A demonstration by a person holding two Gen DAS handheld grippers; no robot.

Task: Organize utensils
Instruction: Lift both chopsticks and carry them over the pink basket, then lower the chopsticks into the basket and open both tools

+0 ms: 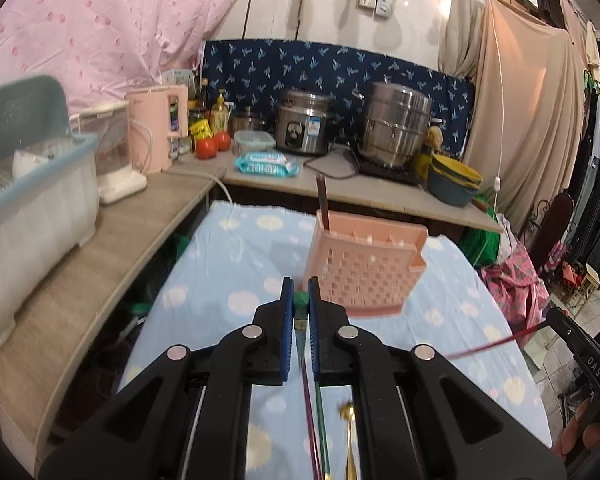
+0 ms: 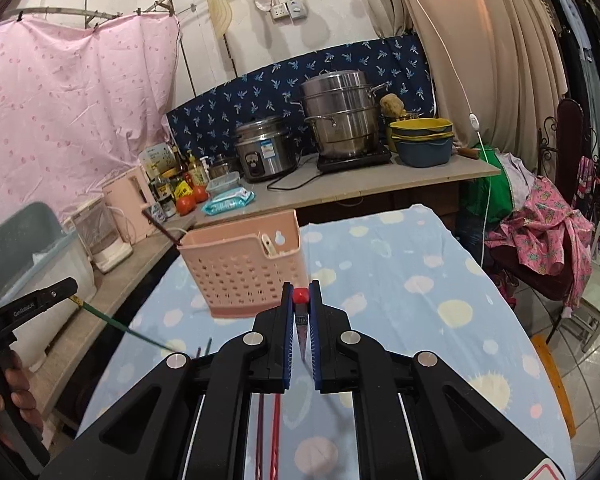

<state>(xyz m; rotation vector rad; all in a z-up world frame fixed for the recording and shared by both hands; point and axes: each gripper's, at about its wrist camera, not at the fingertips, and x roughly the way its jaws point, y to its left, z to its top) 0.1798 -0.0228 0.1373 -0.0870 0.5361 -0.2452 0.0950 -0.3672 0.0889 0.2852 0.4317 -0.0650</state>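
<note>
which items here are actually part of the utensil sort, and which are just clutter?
Job:
- green chopstick, in left gripper
- red chopstick, in right gripper
- pink utensil holder
- gold spoon

Clutter:
- rice cooker
- steamer pot
- tomatoes
- wipes pack

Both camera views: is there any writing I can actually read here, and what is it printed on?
"DAS": black handheld tool at the right edge of the left view.
"GenRobot.AI": black handheld tool at the left edge of the right view.
Too blurred: steel rice cooker's sticker, blue wet-wipes packet, yellow-labelled bottles.
</note>
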